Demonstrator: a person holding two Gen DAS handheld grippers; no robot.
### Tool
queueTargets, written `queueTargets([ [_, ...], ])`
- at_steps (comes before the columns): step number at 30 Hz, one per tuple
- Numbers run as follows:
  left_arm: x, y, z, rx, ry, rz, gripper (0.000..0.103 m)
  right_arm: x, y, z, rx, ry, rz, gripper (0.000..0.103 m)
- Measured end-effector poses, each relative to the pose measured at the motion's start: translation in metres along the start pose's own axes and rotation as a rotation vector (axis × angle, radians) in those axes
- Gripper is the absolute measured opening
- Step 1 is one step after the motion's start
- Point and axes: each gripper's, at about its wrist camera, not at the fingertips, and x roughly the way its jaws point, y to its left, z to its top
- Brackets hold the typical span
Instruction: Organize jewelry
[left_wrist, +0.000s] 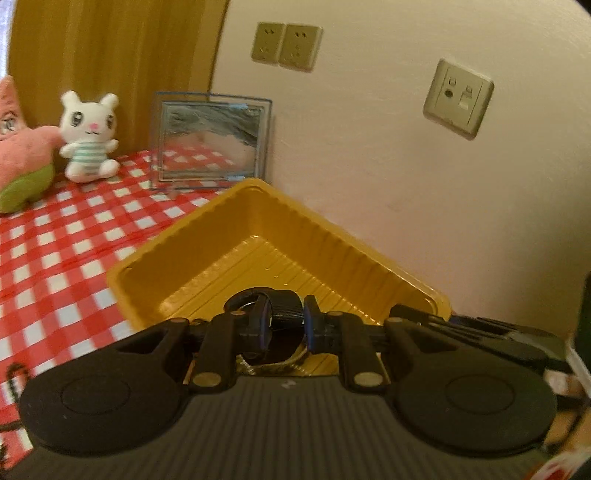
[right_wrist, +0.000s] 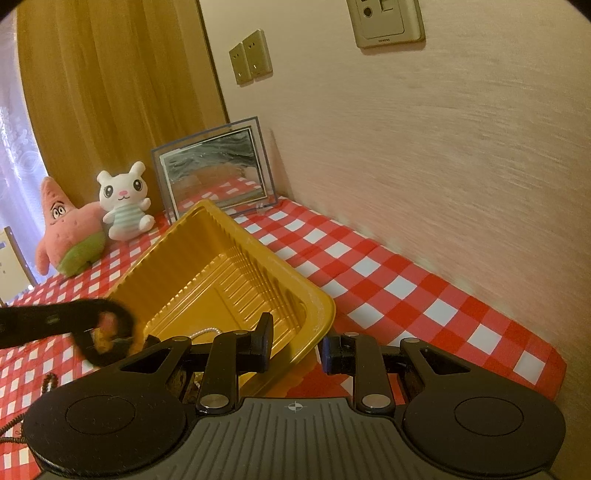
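Black strap (left_wrist: 282, 312) was pinched crosswise in the left gripper (left_wrist: 284, 328), directly above the yellow tray (left_wrist: 236, 206); the tray's near corner was clamped by the right gripper (right_wrist: 295, 349), tilted up off the checked tablecloth (right_wrist: 388, 288).

A cream wall (right_wrist: 424, 147) carries sockets (right_wrist: 251, 55) at 12 o'clock — ochre curtain (right_wrist: 110, 92) at 10 o'clock, lilac daylit window (right_wrist: 14, 147) at 9 — above the red-checked desk (right_wrist: 388, 288).

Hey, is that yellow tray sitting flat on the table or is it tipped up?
Tipped. In the right wrist view the right gripper pinches the yellow tray by its near rim, which hangs clear of the checked tablecloth.
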Motion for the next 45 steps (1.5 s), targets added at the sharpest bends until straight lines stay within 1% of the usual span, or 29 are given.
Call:
queueTargets([
  [3,0.021,0.001,-0.005,-0.028,0.041,-0.015,0.017,0.000,0.000,0.000,-0.001,0.000,0.000,0.025],
  [6,0.037,0.001,-0.013,-0.041,0.084,-0.002,0.017,0.000,0.000,0.000,0.000,0.001,0.000,0.025],
  [8,0.041,0.001,-0.017,-0.049,0.092,-0.002,0.016,0.000,0.000,0.000,0.004,0.006,-0.004,0.025],
  [10,0.038,0.000,-0.017,-0.059,0.094,-0.017,0.018,0.000,0.000,-0.001,0.010,0.010,-0.004,0.025],
  [12,0.032,-0.003,-0.015,-0.065,0.069,-0.036,0.027,0.000,0.001,0.000,0.008,0.010,-0.006,0.025],
  [13,0.026,-0.004,-0.014,-0.065,0.051,-0.039,0.029,0.001,0.001,0.001,0.008,0.011,-0.007,0.025],
  [18,-0.007,-0.002,-0.009,-0.074,-0.022,-0.041,0.030,0.003,0.000,0.002,0.011,0.021,-0.008,0.026],
  [20,-0.022,0.007,-0.013,-0.085,-0.033,-0.019,0.030,0.003,-0.001,0.002,0.011,0.020,-0.006,0.026],
  [23,-0.043,0.027,-0.026,-0.110,-0.032,0.046,0.029,0.003,-0.002,0.001,0.013,0.018,-0.006,0.026],
  [26,-0.056,0.053,-0.042,-0.134,0.007,0.147,0.028,0.004,-0.002,0.001,0.018,0.018,-0.005,0.026],
  [28,-0.059,0.070,-0.054,-0.162,0.042,0.211,0.027,0.004,-0.002,0.001,0.020,0.018,-0.005,0.026],
  [31,-0.059,0.091,-0.066,-0.176,0.083,0.292,0.024,0.004,-0.003,0.002,0.020,0.018,-0.007,0.026],
  [35,-0.050,0.105,-0.075,-0.165,0.115,0.339,0.024,0.005,-0.003,0.002,0.019,0.019,-0.008,0.026],
  [36,-0.046,0.106,-0.077,-0.161,0.122,0.341,0.020,0.005,-0.003,0.002,0.019,0.019,-0.008,0.026],
  [39,-0.035,0.108,-0.080,-0.149,0.143,0.343,0.016,0.005,-0.003,0.002,0.018,0.019,-0.008,0.026],
  [45,-0.017,0.113,-0.077,-0.138,0.142,0.353,0.015,0.005,-0.003,0.001,0.019,0.019,-0.010,0.026],
])
